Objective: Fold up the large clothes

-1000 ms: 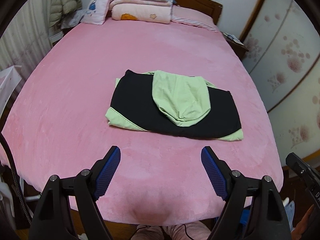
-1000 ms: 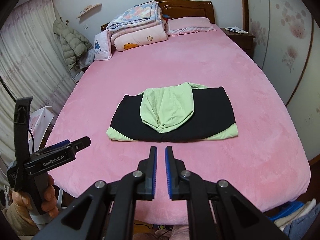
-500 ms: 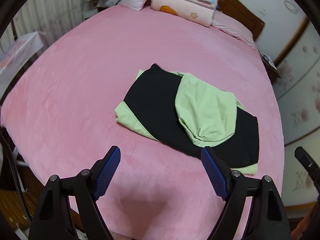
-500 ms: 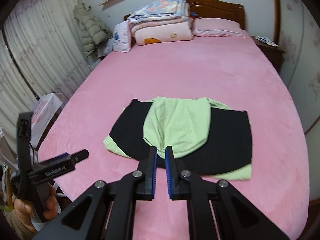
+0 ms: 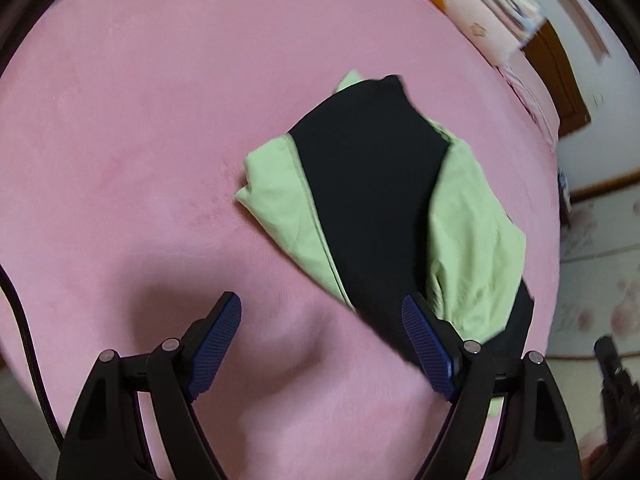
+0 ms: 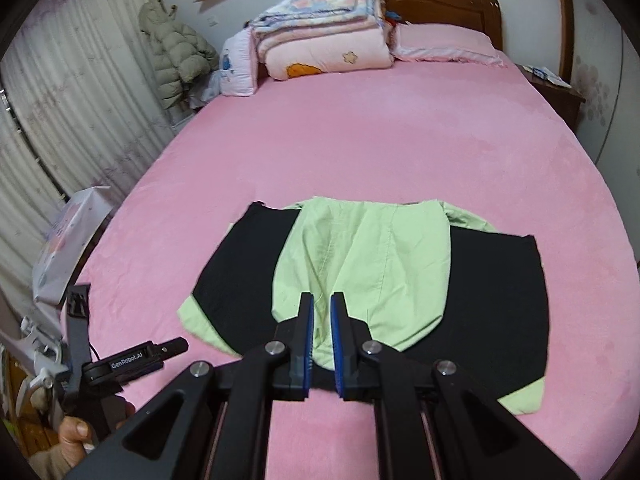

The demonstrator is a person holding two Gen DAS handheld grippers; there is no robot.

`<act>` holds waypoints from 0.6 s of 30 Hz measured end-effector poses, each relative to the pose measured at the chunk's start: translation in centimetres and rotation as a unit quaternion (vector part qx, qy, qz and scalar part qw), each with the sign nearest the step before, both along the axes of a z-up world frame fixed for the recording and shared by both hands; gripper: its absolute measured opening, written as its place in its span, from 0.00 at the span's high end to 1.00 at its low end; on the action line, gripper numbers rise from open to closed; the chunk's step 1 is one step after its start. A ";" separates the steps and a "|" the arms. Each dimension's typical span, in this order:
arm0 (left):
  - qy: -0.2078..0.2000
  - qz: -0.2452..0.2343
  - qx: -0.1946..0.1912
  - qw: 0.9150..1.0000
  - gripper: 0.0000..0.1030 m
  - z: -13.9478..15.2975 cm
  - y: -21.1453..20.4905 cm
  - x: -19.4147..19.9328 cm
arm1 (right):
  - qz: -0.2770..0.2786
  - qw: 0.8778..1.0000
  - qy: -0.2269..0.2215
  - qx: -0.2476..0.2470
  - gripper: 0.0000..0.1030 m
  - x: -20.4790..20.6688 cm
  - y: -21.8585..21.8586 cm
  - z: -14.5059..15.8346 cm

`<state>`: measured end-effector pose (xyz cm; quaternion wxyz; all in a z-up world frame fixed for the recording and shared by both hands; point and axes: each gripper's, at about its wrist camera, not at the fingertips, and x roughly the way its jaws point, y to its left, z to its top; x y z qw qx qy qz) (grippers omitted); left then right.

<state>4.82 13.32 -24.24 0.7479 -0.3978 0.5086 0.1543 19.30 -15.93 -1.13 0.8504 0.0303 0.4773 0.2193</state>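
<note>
garment: a black and pale green hooded jacket (image 6: 376, 292) of thin, smooth woven cloth, already folded into a flat, wide rectangle, lying on the near middle of the bed.
hood: the light green rounded hood (image 6: 360, 264) is laid flat over the jacket's black back, likely so it stays inside the bundle at the next fold.
landmark: a wide bed under a fuzzy pink plush cover (image 6: 400, 140); the soft pile gives a flat, non-slip work surface.
left gripper (image 5: 320, 344): black frame, blue ribbed pads, jaws standing wide apart with nothing between them, tilted steeply down just off the jacket's near left green corner (image 5: 276, 200), probably lining up to pinch that edge.
right gripper (image 6: 321, 336): jaws drawn almost together, only a narrow slit between the pads, holding nothing, poised over the jacket's near edge at the hood tip.
beyond the jacket: a stack of folded pastel quilts (image 6: 324, 40) and a flat pink pillow (image 6: 444, 44) at the head end.
progress: judged mostly folded; one more halving seems left.
risk: slippery cloth may slide open when lifted.
</note>
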 end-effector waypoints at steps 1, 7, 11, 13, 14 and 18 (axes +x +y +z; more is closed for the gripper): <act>-0.005 0.010 -0.017 1.000 0.21 -1.7 0.7 0.5 | -0.004 1.000 0.006 0.003 0.92 0.5 0.4 -0.9; -0.033 0.040 -0.071 0.996 0.21 -7.7 2.8 2.7 | -0.011 1.000 0.021 -0.001 0.92 2.4 2.4 -5.1; -0.066 0.022 -0.059 0.996 0.17 -8.7 3.0 4.6 | -0.017 0.999 0.032 -0.003 0.92 3.4 3.4 -7.7; -0.079 0.011 -0.050 0.996 0.16 -8.9 2.8 5.6 | -0.021 0.999 0.034 -0.006 0.92 4.1 3.8 -8.9; -0.083 0.006 -0.048 0.995 0.16 -8.9 2.8 6.0 | -0.022 0.999 0.035 -0.008 0.92 4.4 4.0 -9.5; -0.089 0.009 -0.046 0.995 0.21 -8.6 3.0 7.4 | -0.034 0.999 0.035 -0.022 0.92 5.7 4.4 -11.8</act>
